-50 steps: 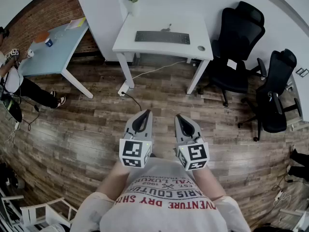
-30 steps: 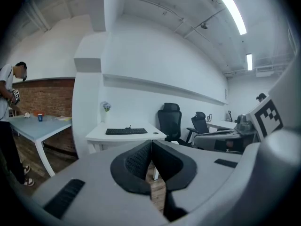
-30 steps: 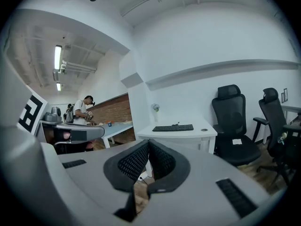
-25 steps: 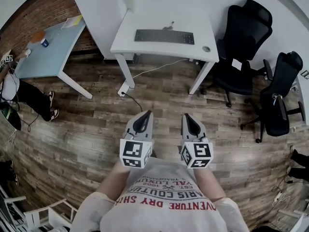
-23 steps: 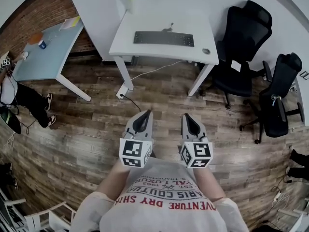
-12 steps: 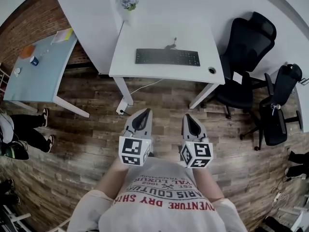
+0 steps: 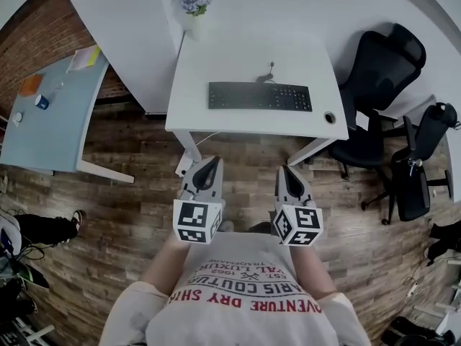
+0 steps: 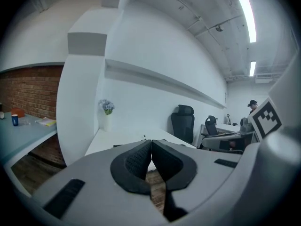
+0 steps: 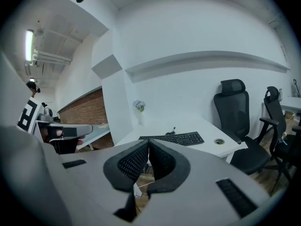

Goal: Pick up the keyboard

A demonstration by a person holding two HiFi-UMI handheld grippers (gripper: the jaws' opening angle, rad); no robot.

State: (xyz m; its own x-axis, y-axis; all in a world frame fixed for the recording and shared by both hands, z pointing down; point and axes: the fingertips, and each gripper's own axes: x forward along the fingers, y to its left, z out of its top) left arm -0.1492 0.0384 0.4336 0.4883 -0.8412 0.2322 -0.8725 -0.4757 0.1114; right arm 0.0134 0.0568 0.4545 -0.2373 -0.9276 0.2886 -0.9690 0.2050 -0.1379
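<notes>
Head view: keyboard [image 7: 260, 96] lies mid-table [image 7: 216, 117], upper centre of frame. Potted plant [image 7: 191, 6] sits on the table's upper-left corner, behind the keyboard. Small round thing [image 7: 330, 117] right of keyboard, near the table's right edge. Two chairs right of the table: near chair [image 7: 378, 78] just beside it, far chair [image 7: 425, 157] lower right. Second table [image 7: 50, 135] at left edge. Left tongs [image 7: 212, 161] and right tongs [image 7: 286, 169] side by side at centre, below the table's front edge, over the floor [image 7: 130, 207].

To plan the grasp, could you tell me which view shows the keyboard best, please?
The head view: the whole keyboard lies unobstructed on the white desk. The right gripper view shows it at a shallow angle; the left gripper view hides nearly all of it behind its jaws.
</notes>
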